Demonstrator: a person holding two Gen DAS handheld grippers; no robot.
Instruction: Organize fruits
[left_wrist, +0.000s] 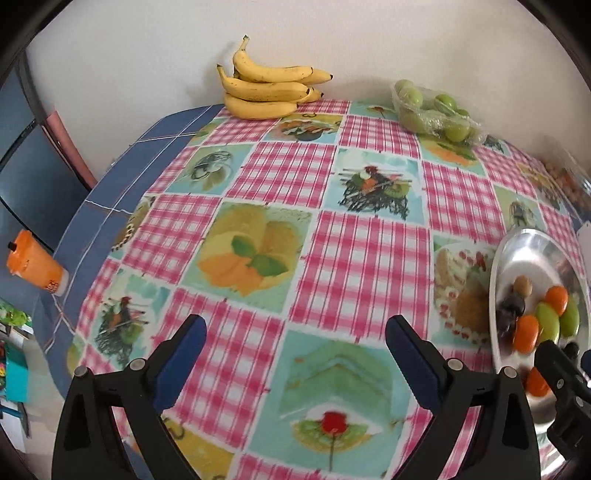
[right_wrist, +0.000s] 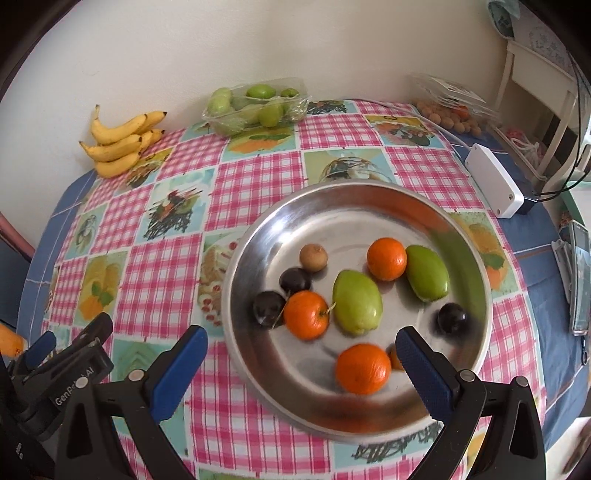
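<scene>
Just ahead of the right gripper (right_wrist: 301, 350), whose blue-padded fingers stand wide apart and hold nothing, sits a round steel plate (right_wrist: 258, 236) of fruit. One orange (right_wrist: 363, 368) lies between the fingertips, a second orange (right_wrist: 306, 315) and a green mango (right_wrist: 356, 302) just beyond them, with another mango (right_wrist: 427, 272), a third orange (right_wrist: 386, 259), three dark plums and a small brown fruit, perhaps a longan (right_wrist: 313, 257), farther out. Past the plate, a wrapped tray of green fruit (right_wrist: 255, 104) and a banana bunch (right_wrist: 120, 142) rest by the wall. The left gripper (left_wrist: 295, 334) hovers spread and empty above the checked tablecloth (left_wrist: 365, 258), the plate off beside its right finger.
</scene>
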